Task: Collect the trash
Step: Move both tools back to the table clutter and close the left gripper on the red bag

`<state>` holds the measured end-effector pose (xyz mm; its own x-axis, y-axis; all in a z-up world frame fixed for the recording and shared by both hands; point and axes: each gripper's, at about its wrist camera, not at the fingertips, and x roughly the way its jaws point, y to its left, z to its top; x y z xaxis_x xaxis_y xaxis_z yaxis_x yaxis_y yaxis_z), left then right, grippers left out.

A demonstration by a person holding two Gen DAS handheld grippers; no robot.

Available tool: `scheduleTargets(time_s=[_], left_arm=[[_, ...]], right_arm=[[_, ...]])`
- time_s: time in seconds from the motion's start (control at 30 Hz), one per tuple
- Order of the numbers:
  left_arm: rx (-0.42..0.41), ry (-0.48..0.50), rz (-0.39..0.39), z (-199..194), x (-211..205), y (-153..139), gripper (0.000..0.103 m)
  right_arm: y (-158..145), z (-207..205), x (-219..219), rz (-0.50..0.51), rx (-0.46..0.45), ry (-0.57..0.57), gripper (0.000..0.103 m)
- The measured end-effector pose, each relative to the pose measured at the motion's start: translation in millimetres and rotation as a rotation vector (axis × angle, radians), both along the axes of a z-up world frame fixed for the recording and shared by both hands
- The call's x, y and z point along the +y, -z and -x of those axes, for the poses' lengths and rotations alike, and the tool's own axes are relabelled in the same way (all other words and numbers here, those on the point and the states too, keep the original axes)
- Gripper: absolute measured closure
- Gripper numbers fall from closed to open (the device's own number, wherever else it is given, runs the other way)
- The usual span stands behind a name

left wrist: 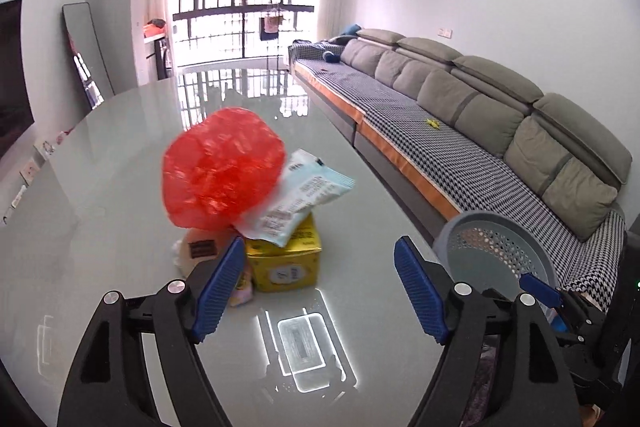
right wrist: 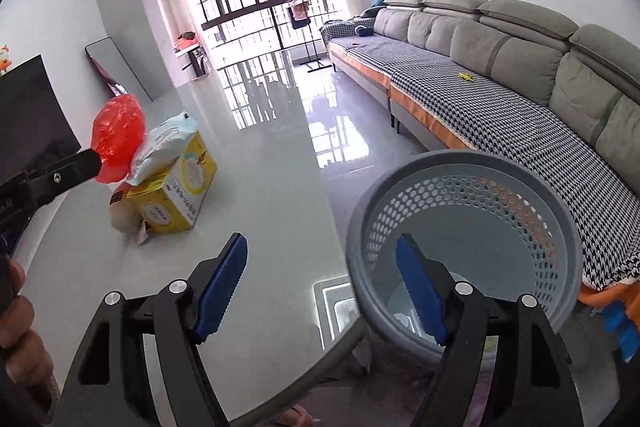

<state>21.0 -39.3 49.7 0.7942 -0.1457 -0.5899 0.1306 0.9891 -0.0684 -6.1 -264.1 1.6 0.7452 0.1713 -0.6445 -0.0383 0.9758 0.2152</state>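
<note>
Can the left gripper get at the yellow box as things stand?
Probably yes: the left gripper is open and empty, with the yellow box just ahead. The red bag and white packet sit on top.

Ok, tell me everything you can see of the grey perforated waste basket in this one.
The waste basket is round, grey-blue and looks like plastic, with a smooth thick rim and a wall full of small holes. It stands upright on the floor, beside the edge of the glossy table and in front of the sofa. Something pale lies at its bottom, mostly hidden. The right hand-held gripper hangs open above its near rim, not touching it.
</note>
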Motion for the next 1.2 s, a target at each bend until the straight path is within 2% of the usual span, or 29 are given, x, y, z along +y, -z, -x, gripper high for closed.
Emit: scheduleTargets(time_s=[0.1,0.23,0.37,0.57,1.2], left_arm=[[-0.017,-0.044,0.005,-4.9,30.2,-9.8,0.026],[-0.055,-0.098,-0.001,-12.6,58.4,-23.7,0.014],[-0.064,-0.117,0.004,-25.7,80.7,-30.6,0.012],[-0.023,-0.057,0.034,-52.3,83.8,-26.7,0.008],[0.122,-0.011,0.051,-114.7,92.3,5.2,0.006]], right_arm=[[-4.5,-4.3,22.9,0.015,-0.006,-0.037,0.03],[-13.3,-8.8,48.0,0.023,-0.021,-0.081,0.03],[-22.4,-15.8,64.8,0.024,-0.028,-0.108,0.03],[-39.1,-25.7,72.2,0.029,-0.043,-0.112,0.03],[-59.4,-65.5,83.1,0.022,-0.047,-0.11,0.03]])
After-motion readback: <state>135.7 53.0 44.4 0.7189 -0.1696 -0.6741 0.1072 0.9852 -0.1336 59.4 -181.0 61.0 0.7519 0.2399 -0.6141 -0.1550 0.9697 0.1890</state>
